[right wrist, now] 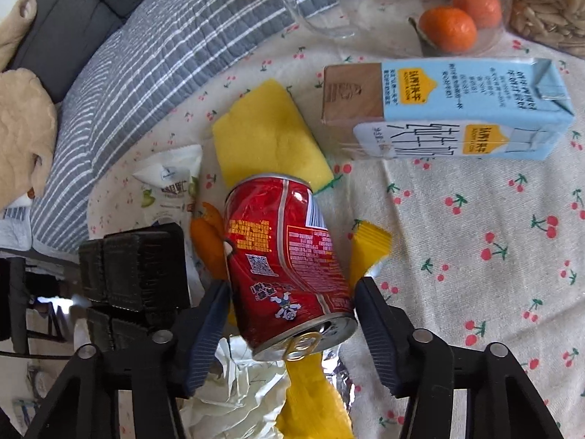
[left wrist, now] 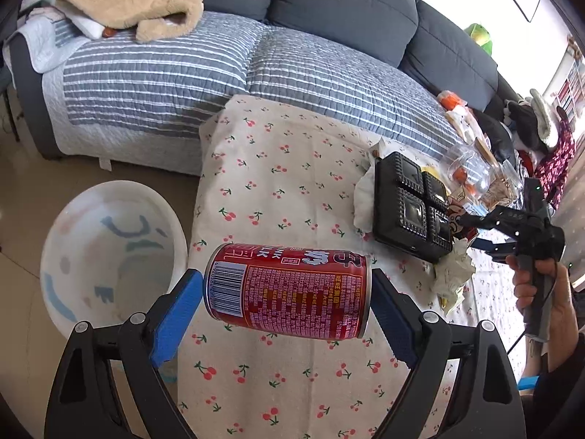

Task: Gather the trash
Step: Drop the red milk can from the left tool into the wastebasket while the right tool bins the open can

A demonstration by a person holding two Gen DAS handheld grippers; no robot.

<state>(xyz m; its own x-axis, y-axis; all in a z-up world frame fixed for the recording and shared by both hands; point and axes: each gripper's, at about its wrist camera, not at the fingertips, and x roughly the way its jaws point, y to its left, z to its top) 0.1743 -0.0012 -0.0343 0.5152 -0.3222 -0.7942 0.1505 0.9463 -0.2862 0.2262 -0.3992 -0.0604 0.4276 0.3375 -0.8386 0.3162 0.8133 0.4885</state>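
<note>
Heads up on what you can't really make out here. In your left wrist view the white basin (left wrist: 109,252) is partly hidden behind the left tool's arm, and the black tray (left wrist: 411,206) covers part of the crumpled tissue (left wrist: 363,201) behind it. The clutter past the tray is too small and smeared to sort out. In your right wrist view the glass bowl (right wrist: 365,3) is cut off by the top edge, same for the seeds (right wrist: 548,7) at the corner. The dented can (right wrist: 289,263) hides most of the orange peel (right wrist: 206,234) and yellow wrapper (right wrist: 369,252). The small print on the milk carton (right wrist: 449,109) is unreadable.
</note>
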